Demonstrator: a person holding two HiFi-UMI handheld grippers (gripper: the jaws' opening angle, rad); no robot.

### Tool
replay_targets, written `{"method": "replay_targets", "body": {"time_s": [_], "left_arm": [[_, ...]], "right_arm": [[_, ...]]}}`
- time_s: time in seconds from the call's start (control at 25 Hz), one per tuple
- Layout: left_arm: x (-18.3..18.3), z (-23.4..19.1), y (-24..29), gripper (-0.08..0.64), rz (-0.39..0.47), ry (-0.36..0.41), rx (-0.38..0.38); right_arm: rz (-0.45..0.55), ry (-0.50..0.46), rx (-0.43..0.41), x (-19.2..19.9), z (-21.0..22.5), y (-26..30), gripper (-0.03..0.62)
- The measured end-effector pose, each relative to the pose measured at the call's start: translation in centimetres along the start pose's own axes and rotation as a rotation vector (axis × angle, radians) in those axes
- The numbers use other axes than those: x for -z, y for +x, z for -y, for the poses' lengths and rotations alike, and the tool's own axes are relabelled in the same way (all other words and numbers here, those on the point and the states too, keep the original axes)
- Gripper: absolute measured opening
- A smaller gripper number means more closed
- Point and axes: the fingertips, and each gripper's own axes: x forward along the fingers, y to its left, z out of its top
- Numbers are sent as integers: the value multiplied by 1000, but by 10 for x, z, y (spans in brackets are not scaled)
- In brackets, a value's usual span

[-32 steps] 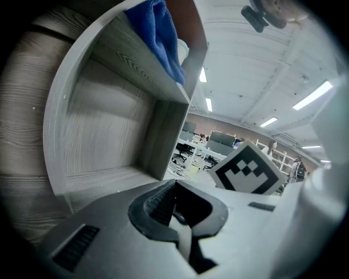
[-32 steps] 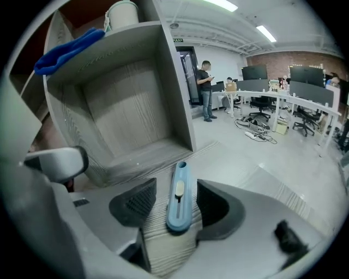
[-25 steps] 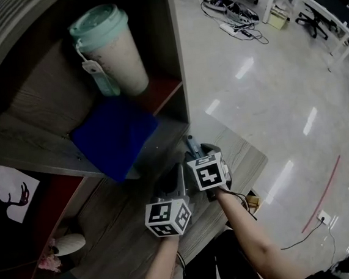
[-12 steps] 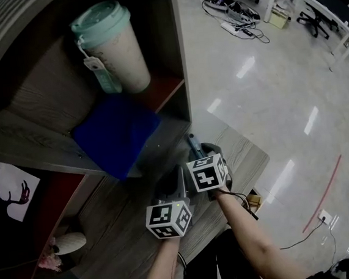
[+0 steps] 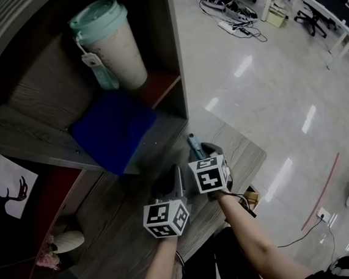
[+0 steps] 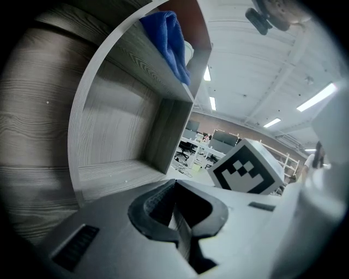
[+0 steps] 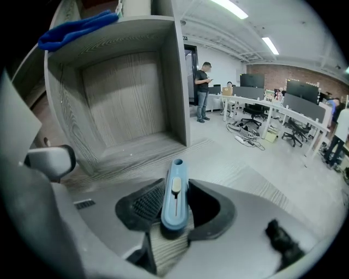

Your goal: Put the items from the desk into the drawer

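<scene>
In the right gripper view my right gripper is shut on a light-blue utility knife. Its jaws have just been closing on the knife, which stands up between the pads with its slider facing me. From the head view, that gripper hovers over the grey wood desk with the knife poking out ahead. Beside it my left gripper rests on the desk. Its jaws are shut with nothing between them.
An open shelf unit stands ahead. On it lie a blue cloth and a cup with a mint lid. A deer picture leans at the left. The desk's edge drops to the floor on the right.
Both grippers stay where they were near the desk's edge, with the knife still ahead of the right one. Only the view shifts a little.
</scene>
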Motion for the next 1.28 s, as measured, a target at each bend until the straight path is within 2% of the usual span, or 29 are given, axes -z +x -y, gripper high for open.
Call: {"method": "replay_targets", "body": {"time_s": [0.52,1.28], "left_arm": [[4,26,-7,9,0,18,30],[3,89,-42,9,12,61,80]], "right_arm": [[71,7,-15,-6,4,-34,140],[163,53,-2,0,14,-132,140]]}}
